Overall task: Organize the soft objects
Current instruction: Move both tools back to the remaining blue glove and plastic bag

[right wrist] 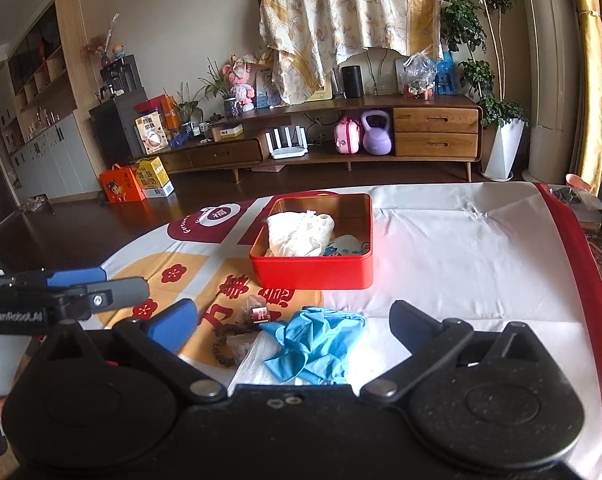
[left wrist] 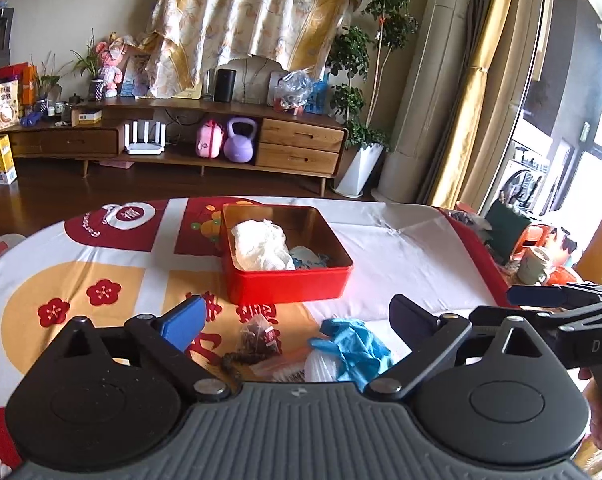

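Two grippers, left [left wrist: 299, 322] and right [right wrist: 291, 320], we are holding wide apart and empty over the table [right wrist: 453, 248]. A blue glove [right wrist: 315, 342] is lying between the right fingers, near the red tin [right wrist: 313, 274] holding a white cloth [right wrist: 299, 234].

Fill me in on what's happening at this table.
A person holds a gripper in each hand, sorting soft things into the red tin. A white cloth and a smaller blue-patterned item already lie inside. Both the left gripper and right gripper are open and empty, poised over the blue gloves and a small pouch on the tablecloth.
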Tool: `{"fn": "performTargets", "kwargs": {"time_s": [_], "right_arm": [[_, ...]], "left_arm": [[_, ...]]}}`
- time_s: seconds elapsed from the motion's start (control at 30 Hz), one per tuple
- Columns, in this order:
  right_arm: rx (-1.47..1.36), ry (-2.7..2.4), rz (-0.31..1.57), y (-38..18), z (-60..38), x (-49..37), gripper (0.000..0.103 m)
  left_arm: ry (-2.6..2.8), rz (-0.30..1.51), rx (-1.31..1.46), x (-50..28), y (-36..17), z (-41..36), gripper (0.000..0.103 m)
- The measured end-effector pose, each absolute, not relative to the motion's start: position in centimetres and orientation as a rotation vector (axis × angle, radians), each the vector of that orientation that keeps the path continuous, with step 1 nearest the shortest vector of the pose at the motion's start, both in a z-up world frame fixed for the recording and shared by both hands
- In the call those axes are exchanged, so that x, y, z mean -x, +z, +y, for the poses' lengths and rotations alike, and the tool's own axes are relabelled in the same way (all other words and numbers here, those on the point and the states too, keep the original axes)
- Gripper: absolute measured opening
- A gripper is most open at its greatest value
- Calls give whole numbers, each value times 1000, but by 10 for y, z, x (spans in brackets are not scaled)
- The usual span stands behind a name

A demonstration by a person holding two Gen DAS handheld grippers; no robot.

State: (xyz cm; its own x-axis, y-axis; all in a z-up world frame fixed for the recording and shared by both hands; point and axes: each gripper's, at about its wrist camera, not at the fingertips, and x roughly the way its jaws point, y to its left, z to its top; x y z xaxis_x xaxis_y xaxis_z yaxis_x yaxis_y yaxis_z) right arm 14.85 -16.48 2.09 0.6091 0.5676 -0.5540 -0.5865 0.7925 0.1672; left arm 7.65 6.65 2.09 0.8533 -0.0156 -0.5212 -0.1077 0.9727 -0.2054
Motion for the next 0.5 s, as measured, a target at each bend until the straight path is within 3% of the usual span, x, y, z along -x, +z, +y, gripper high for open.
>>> {"fn": "performTargets", "kwargs": {"time_s": [0.5], "right_arm": [[31,613,664,-11,-166,-144,102]], "left_arm": [[24,595,176,-57,-30,34,103]]}}
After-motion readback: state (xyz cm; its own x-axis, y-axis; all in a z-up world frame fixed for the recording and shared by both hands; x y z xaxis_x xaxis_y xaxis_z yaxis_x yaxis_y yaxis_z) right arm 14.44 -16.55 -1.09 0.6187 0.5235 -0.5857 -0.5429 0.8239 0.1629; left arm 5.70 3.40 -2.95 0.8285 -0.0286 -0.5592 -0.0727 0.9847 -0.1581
